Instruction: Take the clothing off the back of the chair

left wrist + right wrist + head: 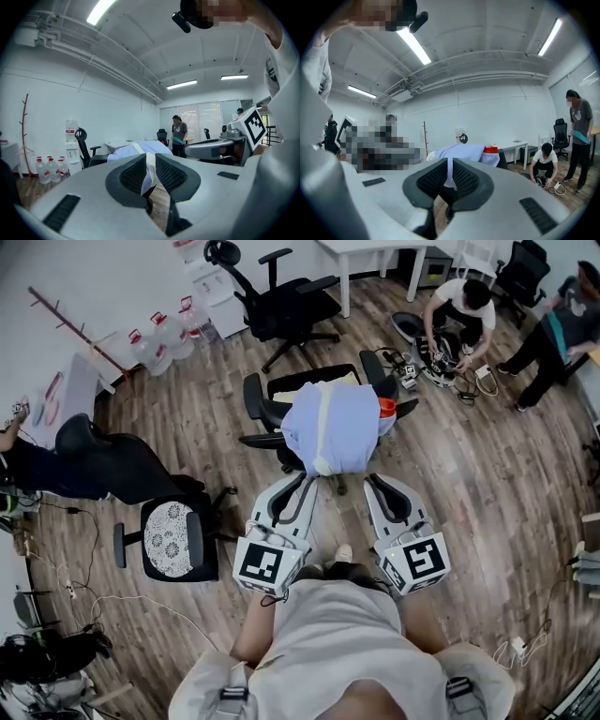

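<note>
Two grippers, the left gripper (pixel 307 482) and the right gripper (pixel 372 482), pointed side by side at the chair (pixel 255 401) in the middle of the wood floor (pixel 487 484). They stood apart and did not touch each other.

The garment (pixel 333 427), light blue with a white band down its middle, lay over the top edge of the chair's back. It hung down the rear side, which faced the person. A small orange part showed at its right corner. Its lower edge hung just at the tips of both grippers.

Floor lay on every side of the chair. A second chair (pixel 173 538) with a patterned seat stood near on the left, with a strip of floor between. A third chair (pixel 291 301) stood behind, well apart, near the water bottles (pixel 164 334) at the wall. On the right, a wide stretch of floor ran to a crouching person (pixel 461 313).

In the left gripper view the jaws stood at a narrow slit. Cloth filled this slit between the pads (pixel 133 174) and hung below it, so this gripper held a fold of the garment. In the right gripper view the jaws were almost together, a thinner slit than the left one. A fold of the same cloth was pinched there and hung below the jaws.
</note>
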Tool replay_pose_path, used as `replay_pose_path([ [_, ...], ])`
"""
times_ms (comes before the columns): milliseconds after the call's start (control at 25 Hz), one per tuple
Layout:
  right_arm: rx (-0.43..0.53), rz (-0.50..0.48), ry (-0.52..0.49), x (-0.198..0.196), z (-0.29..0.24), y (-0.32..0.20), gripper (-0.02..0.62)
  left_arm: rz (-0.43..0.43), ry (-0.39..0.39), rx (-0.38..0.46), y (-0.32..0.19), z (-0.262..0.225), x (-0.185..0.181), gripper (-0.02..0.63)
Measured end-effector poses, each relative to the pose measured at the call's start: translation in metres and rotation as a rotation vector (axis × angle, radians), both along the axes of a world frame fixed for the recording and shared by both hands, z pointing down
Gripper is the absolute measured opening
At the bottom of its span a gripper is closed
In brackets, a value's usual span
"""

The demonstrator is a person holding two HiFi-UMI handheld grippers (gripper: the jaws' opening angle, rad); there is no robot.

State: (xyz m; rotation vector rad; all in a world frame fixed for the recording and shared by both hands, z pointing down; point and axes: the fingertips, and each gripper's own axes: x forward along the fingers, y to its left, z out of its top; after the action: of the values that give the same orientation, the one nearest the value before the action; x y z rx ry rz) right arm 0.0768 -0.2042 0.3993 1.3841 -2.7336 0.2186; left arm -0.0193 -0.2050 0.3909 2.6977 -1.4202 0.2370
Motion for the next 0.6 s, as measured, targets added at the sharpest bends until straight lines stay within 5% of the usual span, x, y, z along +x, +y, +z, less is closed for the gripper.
replay_pose_path([
  [440, -0.024, -0.002, -0.009, 0.005, 0.007, -0.006, 0.032, -0.011, -0.006, -0.033, -0.004, 0.011, 0.002, 0.137],
  [600, -0.032, -0.005, -0.012, 0.002, 0.01, -0.01, 0.111, -0.007, -0.003, -0.046, -0.01, 0.017, 0.001, 0.155],
])
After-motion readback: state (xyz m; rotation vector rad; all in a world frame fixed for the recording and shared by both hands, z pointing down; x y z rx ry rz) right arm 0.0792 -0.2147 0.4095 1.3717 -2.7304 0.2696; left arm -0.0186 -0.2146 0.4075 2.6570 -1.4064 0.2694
